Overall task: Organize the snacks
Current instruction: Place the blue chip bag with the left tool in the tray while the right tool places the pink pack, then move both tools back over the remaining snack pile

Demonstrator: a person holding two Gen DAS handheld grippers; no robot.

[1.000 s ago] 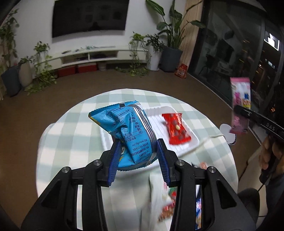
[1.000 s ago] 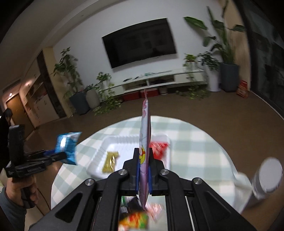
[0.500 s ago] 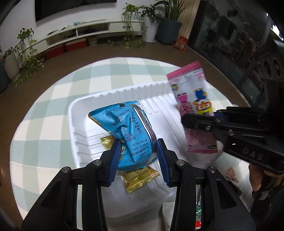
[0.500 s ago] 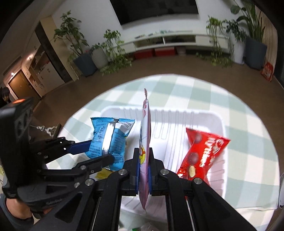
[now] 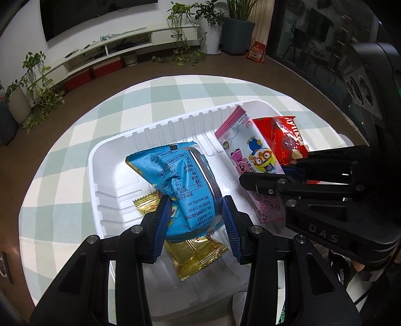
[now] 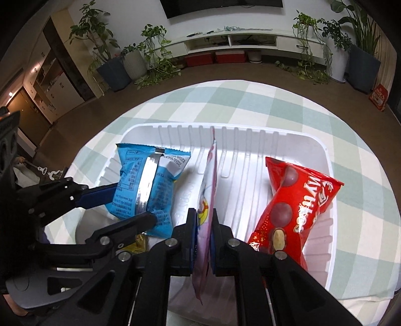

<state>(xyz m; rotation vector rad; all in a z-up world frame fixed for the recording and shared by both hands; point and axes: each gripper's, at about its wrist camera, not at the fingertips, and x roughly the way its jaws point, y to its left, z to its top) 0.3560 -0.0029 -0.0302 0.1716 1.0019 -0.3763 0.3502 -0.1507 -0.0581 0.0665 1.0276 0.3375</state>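
a wall tv [image 5: 95, 15], white media shelf [image 6: 245, 41], potted plants [image 6: 150, 47], brown floor [image 5: 75, 100].

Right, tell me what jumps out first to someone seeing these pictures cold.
Two snack packets held over the white tray at once: the left claw is clamped on a crinkled blue packet above a gold packet, and the right claw pinches a pink cartoon packet edge-on mid-tray. A bright red candy bag lies at the tray's right end, on a green checked tablecloth.
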